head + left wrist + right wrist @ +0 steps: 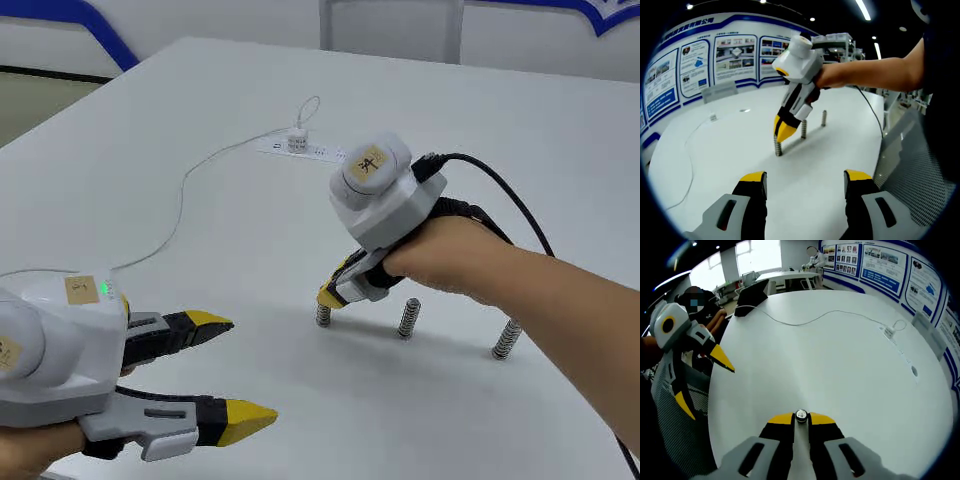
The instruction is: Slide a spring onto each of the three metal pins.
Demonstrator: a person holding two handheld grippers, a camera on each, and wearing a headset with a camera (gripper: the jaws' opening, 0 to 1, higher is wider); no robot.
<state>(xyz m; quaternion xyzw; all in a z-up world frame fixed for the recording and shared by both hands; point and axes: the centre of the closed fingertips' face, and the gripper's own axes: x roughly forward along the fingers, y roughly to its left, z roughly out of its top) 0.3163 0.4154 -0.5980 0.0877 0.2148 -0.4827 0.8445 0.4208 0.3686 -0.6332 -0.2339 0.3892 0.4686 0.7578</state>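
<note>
I am working in a lab showroom, information posters (695, 62) lining the blue-trimmed wall (747, 27), strip lights (863, 9) glowing overhead, shelving racks (840, 41) standing beyond my white table (150, 150)

I read bare table (270, 240) between the left hand-held gripper (252, 367), jaws apart, and the row of pins (408, 318). The right hand-held gripper (329, 298), clamped on the leftmost pin (323, 317), blocks it; a white cable (181, 198) crosses far left
</note>
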